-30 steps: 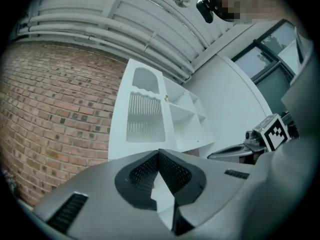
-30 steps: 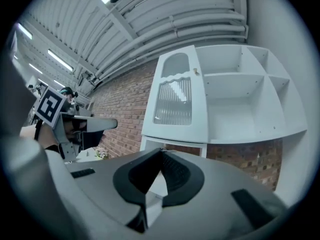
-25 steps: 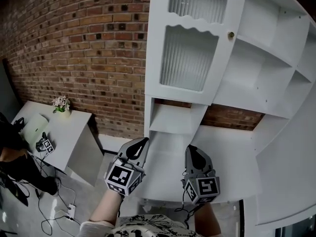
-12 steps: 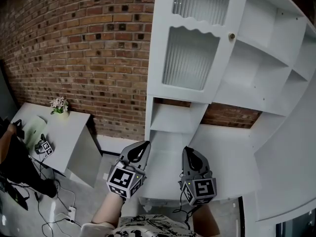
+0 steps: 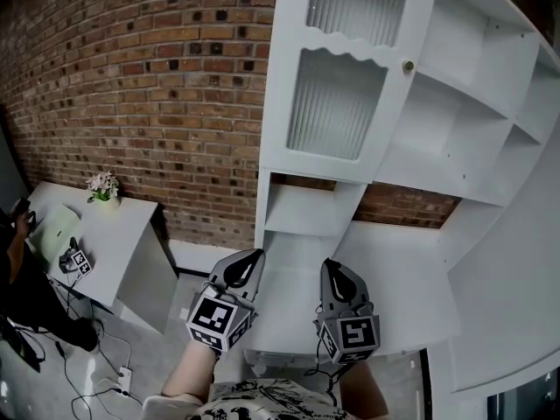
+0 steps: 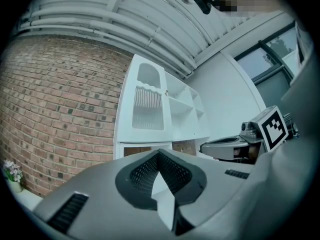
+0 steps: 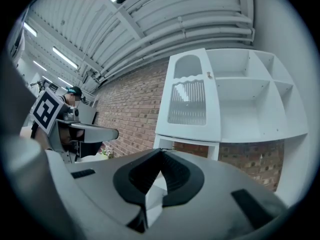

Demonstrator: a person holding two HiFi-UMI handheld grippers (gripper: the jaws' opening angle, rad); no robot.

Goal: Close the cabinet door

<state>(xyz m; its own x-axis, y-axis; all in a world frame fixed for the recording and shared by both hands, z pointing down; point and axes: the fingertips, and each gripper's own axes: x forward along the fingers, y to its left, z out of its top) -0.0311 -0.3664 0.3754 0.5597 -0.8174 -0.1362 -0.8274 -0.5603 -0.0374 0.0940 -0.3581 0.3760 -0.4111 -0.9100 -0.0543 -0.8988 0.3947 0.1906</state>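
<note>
Hanging low in front of the cabinet, the left tongs (image 5: 252, 259) are pressed together on nothing. The right tongs (image 5: 331, 268) just beside them are likewise together and empty. Both are well apart from the cabinet door (image 5: 337, 94), which stands above them with its knob (image 5: 408, 64) at the edge next to the open shelves (image 5: 477, 121). Nothing touches the door, so the closing looks either finished or not begun. I cannot tell whether it sits flush on its frame or slightly ajar. Its top is cut off and its hinges are out of sight.
</note>
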